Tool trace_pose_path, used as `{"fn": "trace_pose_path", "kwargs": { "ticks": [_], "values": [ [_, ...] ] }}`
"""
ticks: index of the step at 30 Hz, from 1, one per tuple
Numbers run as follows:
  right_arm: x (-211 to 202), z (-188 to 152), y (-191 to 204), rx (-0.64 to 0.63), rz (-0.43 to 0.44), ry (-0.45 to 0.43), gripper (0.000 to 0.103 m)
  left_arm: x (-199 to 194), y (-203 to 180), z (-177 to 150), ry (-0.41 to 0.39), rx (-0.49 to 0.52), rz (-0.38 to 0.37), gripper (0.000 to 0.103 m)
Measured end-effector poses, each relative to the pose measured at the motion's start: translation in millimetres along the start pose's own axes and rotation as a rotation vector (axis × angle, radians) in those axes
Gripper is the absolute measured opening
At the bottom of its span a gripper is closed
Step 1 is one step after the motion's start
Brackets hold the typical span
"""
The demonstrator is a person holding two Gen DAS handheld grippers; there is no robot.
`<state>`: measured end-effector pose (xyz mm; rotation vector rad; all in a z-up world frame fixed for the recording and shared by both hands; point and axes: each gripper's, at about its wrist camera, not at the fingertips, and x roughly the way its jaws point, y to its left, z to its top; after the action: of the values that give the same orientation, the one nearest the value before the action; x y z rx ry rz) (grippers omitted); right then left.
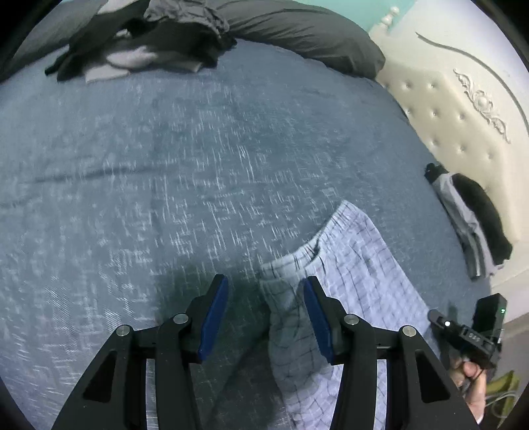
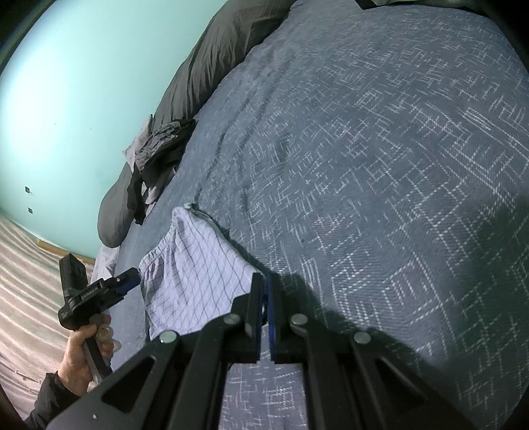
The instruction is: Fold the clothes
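Blue woven bedding with a pale crosshatch pattern covers the bed, which is backed by a cream tufted headboard with carved scrollwork and a mint-green wall. Long dark grey pillows are laid along the far edge of the bed, and a loose heap of dark and grey clothes is piled against them. A small stack of folded grey and black garments is set near the headboard.

Light blue checked cotton shorts with a gathered waistband are spread on the bedding at the near edge. The left gripper is held over the waistband end with its blue-padded jaws standing apart; a fold of the checked cloth is seen between them, but the pads are not pressed on it. The right gripper is seen with its jaws brought together at the opposite edge of the shorts; whether cloth is pinched between them cannot be told. Each gripper is carried by a hand on its handle, with a dark sleeve at the left wrist.
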<state>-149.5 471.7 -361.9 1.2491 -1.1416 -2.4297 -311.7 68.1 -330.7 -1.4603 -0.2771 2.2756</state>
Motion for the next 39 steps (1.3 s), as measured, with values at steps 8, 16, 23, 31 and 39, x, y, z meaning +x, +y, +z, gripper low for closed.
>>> {"fn": "trace_pose_path", "kwargs": {
  "ticks": [8,16,23,31,39],
  "values": [
    [1,0,0,-0.005,-0.006,0.004,0.002,11,3,-1,0.002,-0.011,-0.001,0.032],
    [1,1,-1,-0.009,-0.006,0.007,0.002,10,10,4,-0.006,-0.045,-0.006,0.014],
    [1,2,-4,-0.002,0.001,0.01,0.002,7,9,-7,0.01,-0.065,-0.065,0.044],
    [0,1,-3,-0.003,0.0,0.009,0.002,15,8,-8,0.013,-0.057,-0.049,0.021],
    [2,3,-4,-0.007,-0.002,0.012,0.002,16,21,-3,0.004,-0.117,-0.083,0.016]
  ]
}}
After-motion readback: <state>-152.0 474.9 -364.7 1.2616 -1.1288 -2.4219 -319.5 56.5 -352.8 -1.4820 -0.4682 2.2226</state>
